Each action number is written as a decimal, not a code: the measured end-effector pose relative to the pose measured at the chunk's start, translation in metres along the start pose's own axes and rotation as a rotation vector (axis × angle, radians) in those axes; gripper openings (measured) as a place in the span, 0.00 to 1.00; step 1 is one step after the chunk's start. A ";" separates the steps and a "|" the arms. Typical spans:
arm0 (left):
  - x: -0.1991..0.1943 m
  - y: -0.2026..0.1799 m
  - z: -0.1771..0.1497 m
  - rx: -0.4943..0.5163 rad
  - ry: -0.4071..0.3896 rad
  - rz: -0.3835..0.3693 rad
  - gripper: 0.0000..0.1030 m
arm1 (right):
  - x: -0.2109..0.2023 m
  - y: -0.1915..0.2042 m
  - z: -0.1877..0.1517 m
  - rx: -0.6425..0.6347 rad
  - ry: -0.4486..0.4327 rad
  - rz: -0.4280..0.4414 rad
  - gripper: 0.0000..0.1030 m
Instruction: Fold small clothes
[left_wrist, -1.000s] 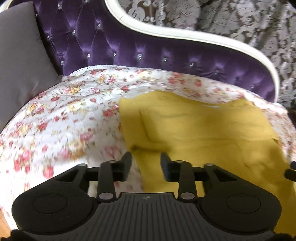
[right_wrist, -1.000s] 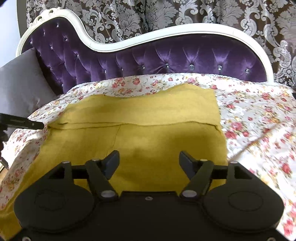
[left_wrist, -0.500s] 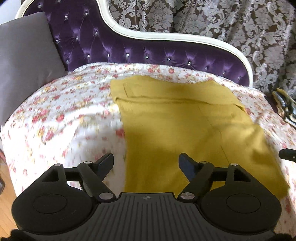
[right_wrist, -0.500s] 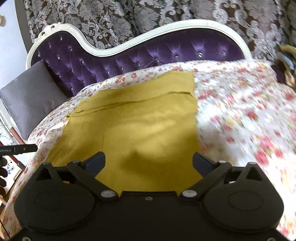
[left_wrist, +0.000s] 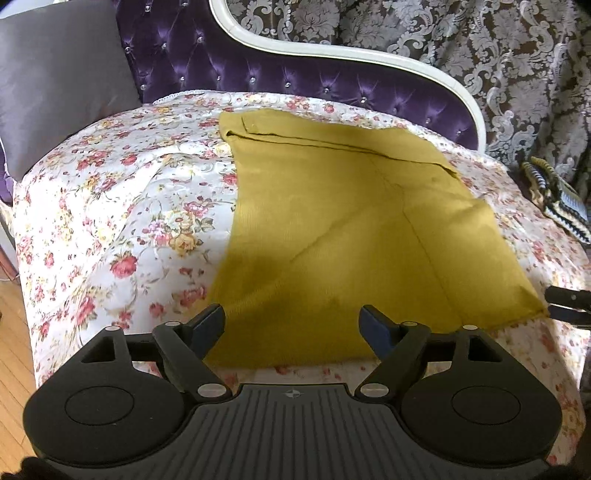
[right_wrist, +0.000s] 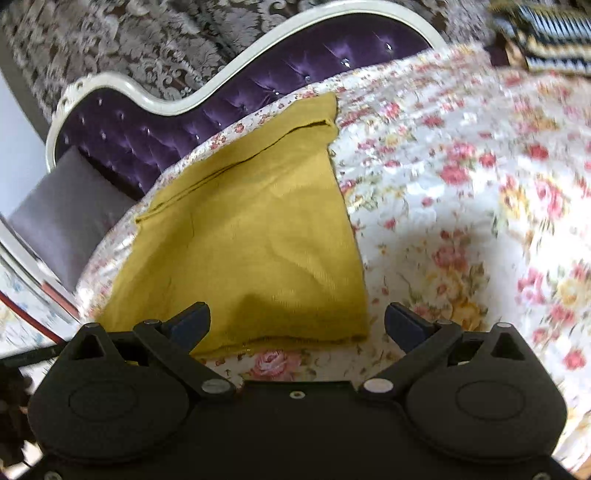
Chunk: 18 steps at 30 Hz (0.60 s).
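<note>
We see the left gripper (left_wrist: 291, 323) jaws just opened wide, gripping nothing | right gripper (right_wrist: 297, 321) jaws wide, empty | mustard garment (left_wrist: 343, 236) flat on floral bedspread (left_wrist: 110, 206), 12 o'clock of both.

Mustard-yellow garment (left_wrist: 343, 236), folded flat, far edge doubled over, on floral bedspread (left_wrist: 122, 206)

The left gripper (left_wrist: 291, 326) has a ribbed grey-black base bearing a small round emblem, two round black housings, black linkage arms with silver rivets, and dark blue pads (left_wrist: 212, 319). The right gripper (right_wrist: 297, 325) looks alike, with a smooth black base.
</note>
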<state>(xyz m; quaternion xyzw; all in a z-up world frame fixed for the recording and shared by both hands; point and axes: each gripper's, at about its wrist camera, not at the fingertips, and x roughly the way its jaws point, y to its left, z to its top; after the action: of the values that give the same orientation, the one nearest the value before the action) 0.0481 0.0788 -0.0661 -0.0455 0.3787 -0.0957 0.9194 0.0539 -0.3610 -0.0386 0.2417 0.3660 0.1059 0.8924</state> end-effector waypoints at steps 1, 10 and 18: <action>0.000 0.000 -0.002 0.000 0.002 -0.003 0.80 | 0.001 -0.004 -0.002 0.018 0.000 0.016 0.98; -0.001 -0.005 -0.013 0.004 0.017 -0.019 0.80 | 0.006 -0.033 -0.007 0.200 0.001 0.120 0.57; -0.004 -0.006 -0.008 0.029 0.004 0.000 0.80 | -0.014 -0.012 -0.002 0.048 -0.057 0.028 0.16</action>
<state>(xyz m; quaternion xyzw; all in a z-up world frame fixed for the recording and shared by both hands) 0.0392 0.0741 -0.0684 -0.0319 0.3790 -0.1014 0.9193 0.0428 -0.3758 -0.0373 0.2708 0.3395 0.1027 0.8949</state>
